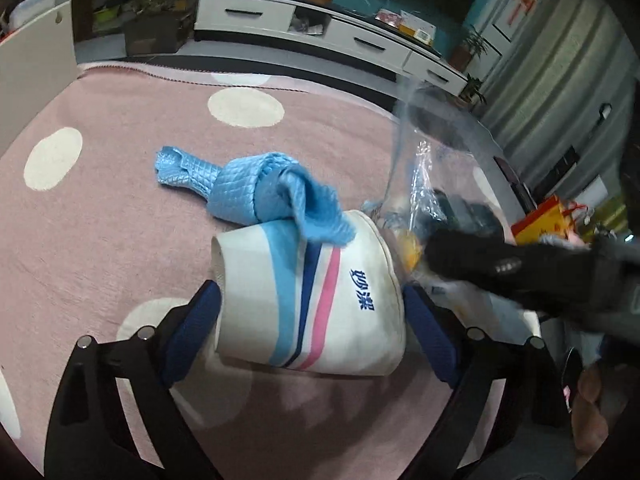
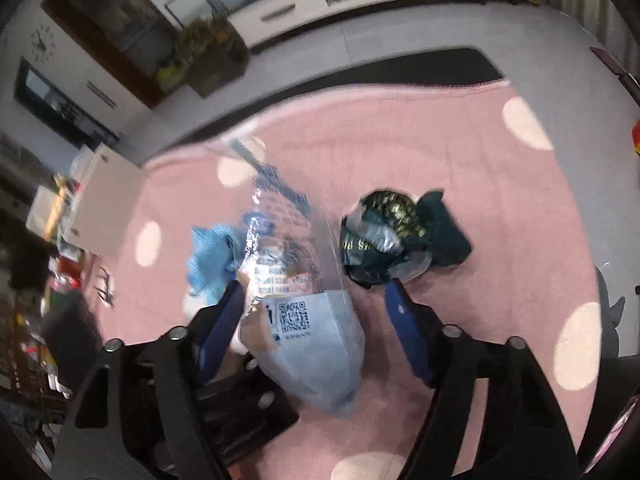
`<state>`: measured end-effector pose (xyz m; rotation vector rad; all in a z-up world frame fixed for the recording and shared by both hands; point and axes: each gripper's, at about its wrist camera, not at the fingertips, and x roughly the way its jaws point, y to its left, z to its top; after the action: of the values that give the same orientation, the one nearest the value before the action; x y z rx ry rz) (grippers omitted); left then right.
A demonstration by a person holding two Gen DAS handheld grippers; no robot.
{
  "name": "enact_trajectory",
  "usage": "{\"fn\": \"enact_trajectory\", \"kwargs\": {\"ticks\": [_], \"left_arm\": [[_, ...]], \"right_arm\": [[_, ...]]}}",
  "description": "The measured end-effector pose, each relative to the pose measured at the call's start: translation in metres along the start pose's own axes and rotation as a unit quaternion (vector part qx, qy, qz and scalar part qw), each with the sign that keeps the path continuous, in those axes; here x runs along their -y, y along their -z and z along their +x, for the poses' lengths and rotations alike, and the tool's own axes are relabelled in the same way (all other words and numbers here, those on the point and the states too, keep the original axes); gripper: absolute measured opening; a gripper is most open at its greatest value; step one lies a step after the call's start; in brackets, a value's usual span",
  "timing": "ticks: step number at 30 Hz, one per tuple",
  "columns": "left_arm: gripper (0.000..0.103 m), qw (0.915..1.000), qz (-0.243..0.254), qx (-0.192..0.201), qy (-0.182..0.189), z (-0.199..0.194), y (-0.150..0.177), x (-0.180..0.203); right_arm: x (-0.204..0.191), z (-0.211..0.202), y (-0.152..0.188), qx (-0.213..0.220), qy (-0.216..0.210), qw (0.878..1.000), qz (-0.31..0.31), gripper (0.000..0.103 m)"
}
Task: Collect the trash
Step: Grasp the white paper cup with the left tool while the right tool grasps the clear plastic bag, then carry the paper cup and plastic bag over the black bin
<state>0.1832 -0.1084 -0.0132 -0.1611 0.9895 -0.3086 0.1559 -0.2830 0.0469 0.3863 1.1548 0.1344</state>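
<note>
On a pink rug (image 1: 120,240) with pale round spots, the left tongs (image 1: 312,300) stand wide with a white pouch-like packet (image 1: 312,300) between their blue pads. The packet bears light-blue, navy and pink stripes and dark-blue printed characters; both pads lie against its sides, so it appears gripped. A quilted light-blue cloth (image 1: 256,188) is draped over the packet's far end and trails onto the rug beyond it.

To the right of the packet, a clear plastic bag (image 1: 436,168) stands up; blurred things show through its film, among them something yellow and something dark, too smeared to name. The right tongs (image 2: 316,312) are about half open. In the right wrist view that clear bag (image 2: 288,240), with blue print and a QR-code label low on it, lies between their pads, touching the left pad and clear of the right one; I cannot tell whether it is held.

Just beyond the right pad, a crumpled dark-green wrapper (image 2: 396,236) with gold lettering lies on the rug, apart from the bag.
</note>
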Motion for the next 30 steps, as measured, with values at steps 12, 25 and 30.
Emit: {"fn": "enact_trajectory", "kwargs": {"ticks": [12, 25, 30], "left_arm": [[0.083, 0.9994, -0.023, 0.012, 0.023, -0.088, 0.056, -0.014], [0.083, 0.9983, 0.001, 0.057, 0.012, -0.17, 0.092, 0.028], [0.083, 0.997, 0.023, 0.069, 0.029, -0.183, 0.094, 0.061]], "right_arm": [[0.007, -0.036, 0.059, 0.033, 0.003, 0.999, -0.028, 0.017], [0.054, -0.142, 0.135, 0.139, -0.035, 0.99, 0.01, 0.014], [0.069, -0.166, 0.142, 0.172, -0.048, 0.984, 0.024, 0.014]]}}
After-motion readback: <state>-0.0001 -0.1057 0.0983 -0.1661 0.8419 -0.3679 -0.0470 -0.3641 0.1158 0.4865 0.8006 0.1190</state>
